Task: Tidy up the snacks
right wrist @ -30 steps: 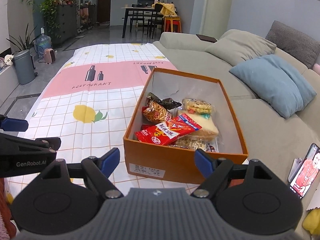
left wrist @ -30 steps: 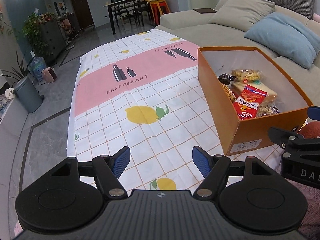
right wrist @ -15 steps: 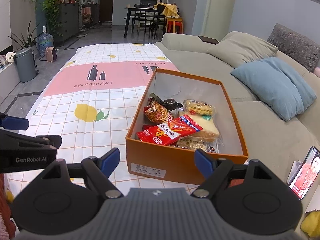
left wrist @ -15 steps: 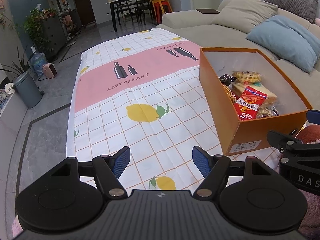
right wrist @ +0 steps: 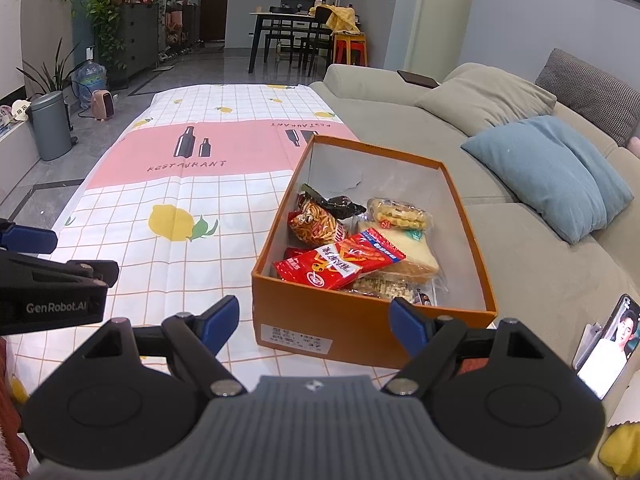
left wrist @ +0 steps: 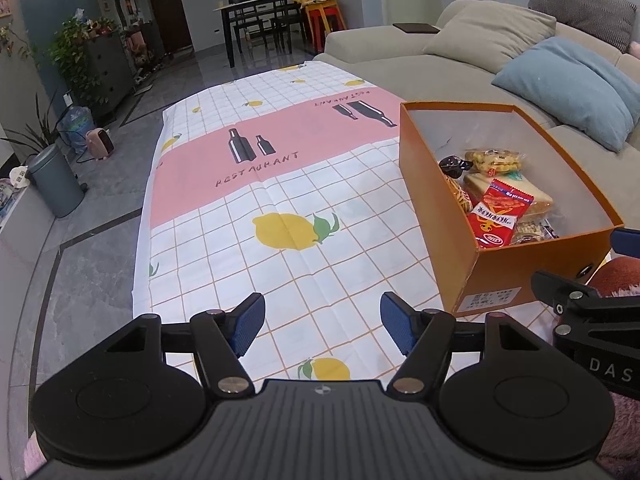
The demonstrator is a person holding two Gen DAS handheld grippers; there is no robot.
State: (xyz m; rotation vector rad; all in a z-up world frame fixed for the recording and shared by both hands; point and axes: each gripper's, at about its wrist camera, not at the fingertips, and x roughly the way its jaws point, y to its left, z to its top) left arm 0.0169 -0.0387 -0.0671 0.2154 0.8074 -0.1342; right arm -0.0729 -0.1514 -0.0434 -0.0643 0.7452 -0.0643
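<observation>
Both claws hang empty near the front of the tablecloth (left wrist: pixel 280 184): left gripper (left wrist: pixel 322 326) closing slightly on nothing, right gripper (right wrist: pixel 314 326) spread wide. Just ahead of the right one sits the orange shoebox (right wrist: pixel 360 332), to the left one's right. Snack packets lie inside it — red cracker pack (right wrist: pixel 340 262), wrapped sandwich (right wrist: pixel 416 248) — probably gathered there so the cloth is clear.
</observation>
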